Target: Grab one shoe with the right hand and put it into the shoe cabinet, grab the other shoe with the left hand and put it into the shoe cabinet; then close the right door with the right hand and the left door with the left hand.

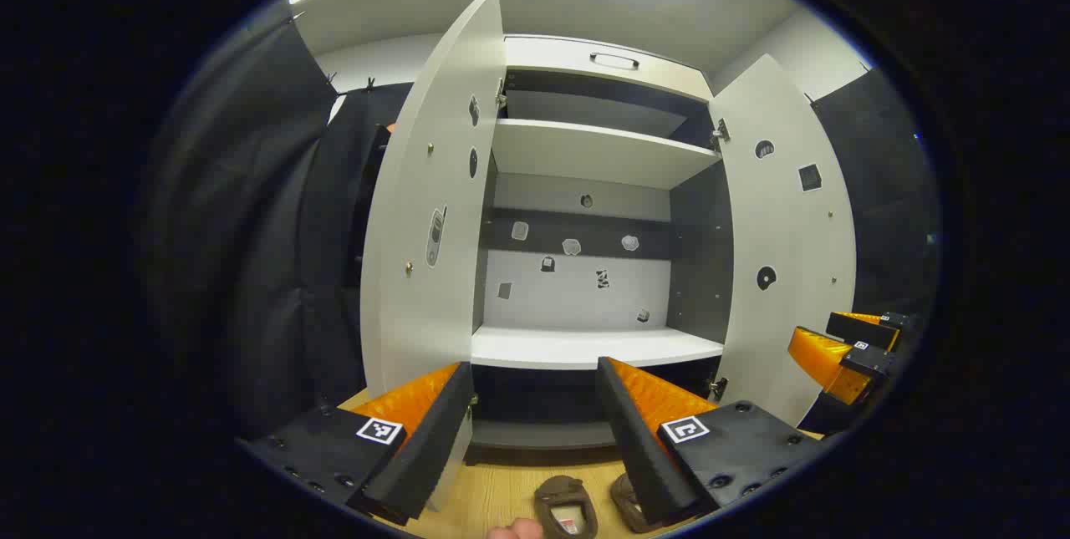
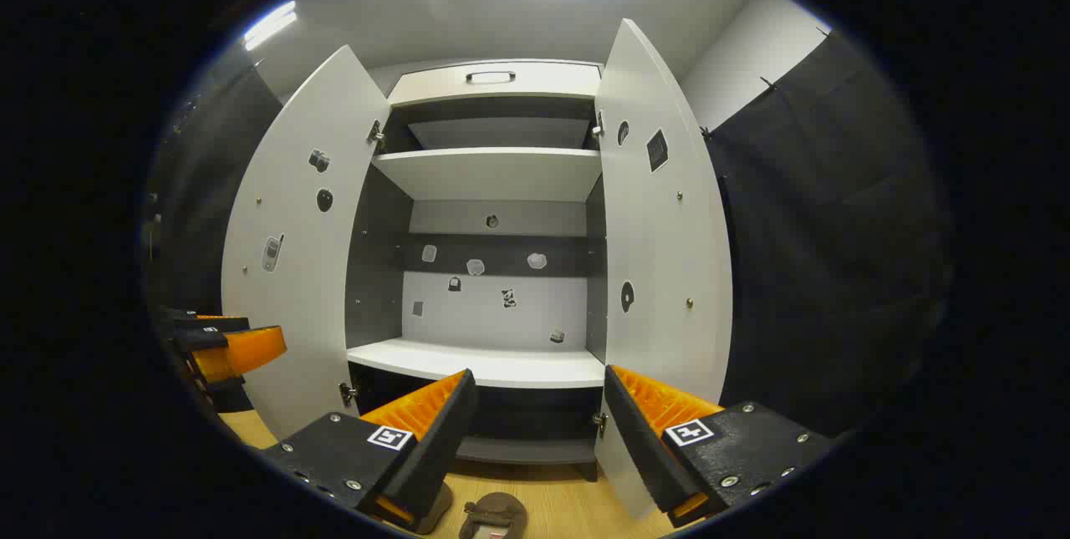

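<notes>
The white shoe cabinet [image 1: 585,155] stands in front of me with its left door [image 1: 426,230] and right door [image 1: 786,255] swung wide. Two brown shoes lie on the wooden floor before it. One shoe [image 1: 566,507] sits between my left gripper's fingers, and the other shoe [image 1: 625,499] is half hidden by one finger. My left gripper [image 1: 532,365] is open above them, holding nothing. My right gripper [image 2: 539,373] is open too, above a shoe [image 2: 493,516]. The second shoe [image 2: 436,512] peeks from behind its left finger. The right gripper [image 1: 844,351] also shows at the far right.
The cabinet's lower shelf [image 2: 485,363] and upper shelf [image 2: 493,171] hold nothing, with small stickers on the back wall and doors. A darker bottom compartment [image 1: 543,405] lies under the lower shelf. Black cloth walls flank the cabinet. The left gripper [image 2: 226,347] shows beside the left door [image 2: 292,255].
</notes>
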Demonstrator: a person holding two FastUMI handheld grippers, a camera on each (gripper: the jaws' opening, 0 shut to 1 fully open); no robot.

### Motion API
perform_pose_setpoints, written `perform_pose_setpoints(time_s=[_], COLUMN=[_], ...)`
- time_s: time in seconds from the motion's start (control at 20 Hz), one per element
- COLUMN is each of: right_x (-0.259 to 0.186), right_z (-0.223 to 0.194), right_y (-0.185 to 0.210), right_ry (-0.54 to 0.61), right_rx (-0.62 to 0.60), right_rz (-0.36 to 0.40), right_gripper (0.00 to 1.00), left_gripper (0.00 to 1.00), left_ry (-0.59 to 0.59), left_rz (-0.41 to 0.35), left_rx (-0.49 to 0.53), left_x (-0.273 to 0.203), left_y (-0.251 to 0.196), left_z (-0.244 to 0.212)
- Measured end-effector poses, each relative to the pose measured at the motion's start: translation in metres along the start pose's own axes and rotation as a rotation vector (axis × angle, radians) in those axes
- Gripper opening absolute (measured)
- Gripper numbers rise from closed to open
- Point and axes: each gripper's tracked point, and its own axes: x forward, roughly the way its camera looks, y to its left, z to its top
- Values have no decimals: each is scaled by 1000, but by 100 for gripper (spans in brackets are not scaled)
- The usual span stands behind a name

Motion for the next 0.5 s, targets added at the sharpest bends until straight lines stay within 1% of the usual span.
perform_pose_setpoints(time_s=[0.25, 0.3, 0.35, 0.5], right_x=[1, 2, 2, 2], right_z=[5, 6, 8, 10], right_y=[-1, -2, -2, -4], right_ry=[-17, -23, -27, -30], right_rx=[-17, -21, -23, -21], right_rz=[-2, -4, -4, -7], right_gripper=[94, 94, 94, 94], left_gripper=[96, 99, 97, 96], left_ry=[0, -5, -9, -16], left_rz=[20, 23, 25, 31], left_rx=[-7, -7, -5, 6], left_x=[3, 2, 1, 1], left_y=[6, 7, 7, 10], left_z=[0, 1, 2, 4])
